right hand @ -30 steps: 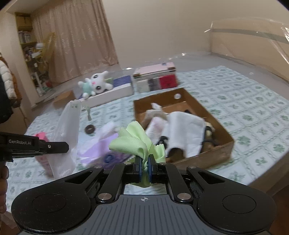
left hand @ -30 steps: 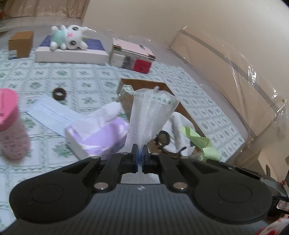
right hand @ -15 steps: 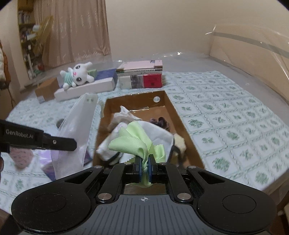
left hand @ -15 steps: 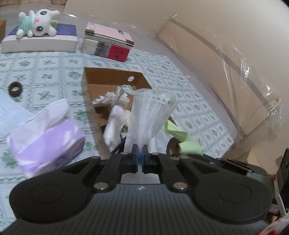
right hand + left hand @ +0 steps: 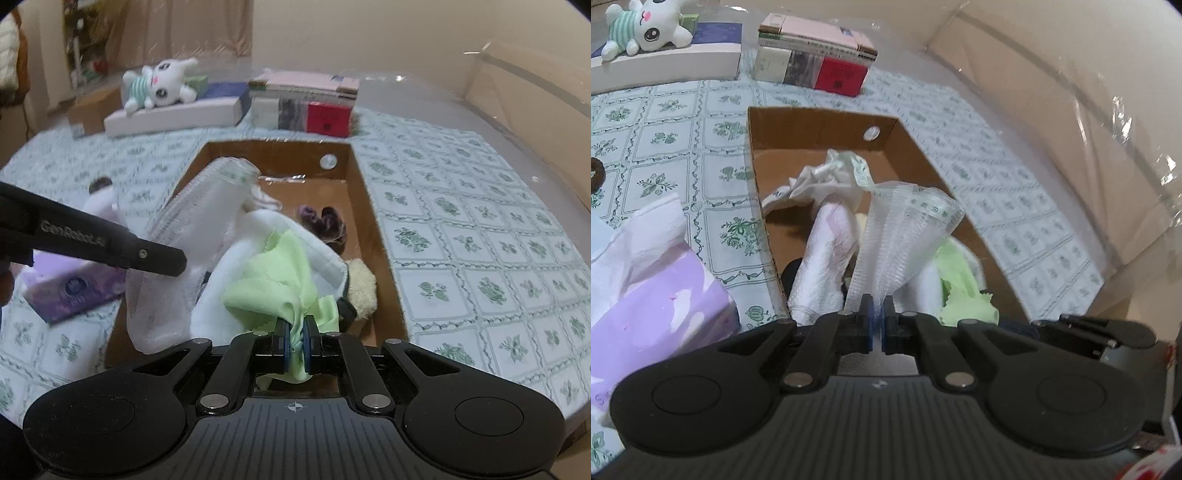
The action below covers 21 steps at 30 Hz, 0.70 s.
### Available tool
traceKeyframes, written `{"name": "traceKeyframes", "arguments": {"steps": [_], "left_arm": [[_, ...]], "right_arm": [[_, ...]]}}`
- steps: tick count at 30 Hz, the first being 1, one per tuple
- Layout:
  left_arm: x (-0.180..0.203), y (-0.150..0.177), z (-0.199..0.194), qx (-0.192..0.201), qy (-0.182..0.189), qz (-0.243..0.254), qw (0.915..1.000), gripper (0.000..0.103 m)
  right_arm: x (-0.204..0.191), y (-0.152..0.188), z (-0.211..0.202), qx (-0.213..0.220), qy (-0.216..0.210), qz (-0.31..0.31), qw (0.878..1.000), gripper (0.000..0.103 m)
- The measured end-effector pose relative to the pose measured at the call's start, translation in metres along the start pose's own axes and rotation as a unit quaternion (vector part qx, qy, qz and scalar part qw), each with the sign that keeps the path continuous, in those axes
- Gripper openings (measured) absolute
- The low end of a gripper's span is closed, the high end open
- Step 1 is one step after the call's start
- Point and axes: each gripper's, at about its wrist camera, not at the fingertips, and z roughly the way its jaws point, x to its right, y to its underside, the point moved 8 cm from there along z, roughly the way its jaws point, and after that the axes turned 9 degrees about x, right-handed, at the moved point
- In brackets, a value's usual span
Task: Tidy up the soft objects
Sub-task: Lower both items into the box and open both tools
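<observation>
My left gripper (image 5: pixel 877 325) is shut on a clear plastic bag (image 5: pixel 905 236) and holds it over the near end of an open cardboard box (image 5: pixel 820 125). The bag also shows in the right wrist view (image 5: pixel 192 225), with the left gripper's arm (image 5: pixel 92 240) beside it. My right gripper (image 5: pixel 294 347) is shut on a light green cloth (image 5: pixel 273 273), held over the same box (image 5: pixel 362 177). The box holds white cloths (image 5: pixel 827 243), a crumpled white bag (image 5: pixel 827 177), a purple item (image 5: pixel 325 223) and a cream fuzzy item (image 5: pixel 362 284).
A purple tissue pack (image 5: pixel 653 295) lies left of the box. A stack of books (image 5: pixel 816 55) and a white plush toy (image 5: pixel 646 31) on a flat white box stand at the back. A dark ring (image 5: pixel 595 173) lies at far left. Plastic-wrapped board runs along the right.
Both grippers have moved forward and over the box, carrying the plastic bag and the green cloth with them. The pink cup has left the left wrist view.
</observation>
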Motion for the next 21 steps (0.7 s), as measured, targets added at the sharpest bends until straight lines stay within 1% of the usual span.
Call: {"name": "traceKeyframes", "arguments": {"steps": [2,4,5,7,9,11,16,21], "left_arm": [[-0.002,0.003,0.005,-0.003,-0.004,0.009,0.9999,0.005],[-0.004,0.004,0.006,-0.005,-0.005,0.019,0.9998,0.01],[-0.004,0.005,0.005,-0.008,-0.002,0.025,0.9997,0.013],[-0.003,0.004,0.0,-0.005,0.004,0.038,0.9993,0.026],[-0.002,0.001,-0.007,0.005,0.01,0.051,0.9986,0.031],[-0.004,-0.003,-0.015,0.014,0.011,0.058,0.9982,0.033],[-0.013,-0.011,-0.032,0.031,0.009,0.053,0.9981,0.033],[-0.022,-0.015,-0.056,0.049,0.003,0.042,0.9979,0.034]], "right_arm": [[-0.002,0.002,0.01,-0.009,-0.009,-0.006,1.0,0.007],[-0.003,0.004,0.019,-0.017,-0.017,-0.012,1.0,0.007],[-0.004,0.005,0.024,-0.022,-0.02,-0.014,0.999,0.007],[-0.006,0.007,0.031,-0.027,-0.027,-0.02,0.999,0.007],[-0.008,0.008,0.036,-0.03,-0.029,-0.027,0.999,0.007],[-0.009,0.008,0.038,-0.03,-0.031,-0.028,0.999,0.007],[-0.013,0.013,0.037,-0.042,-0.032,-0.047,0.998,0.007],[-0.011,0.008,0.024,-0.023,-0.023,-0.047,0.998,0.008]]}}
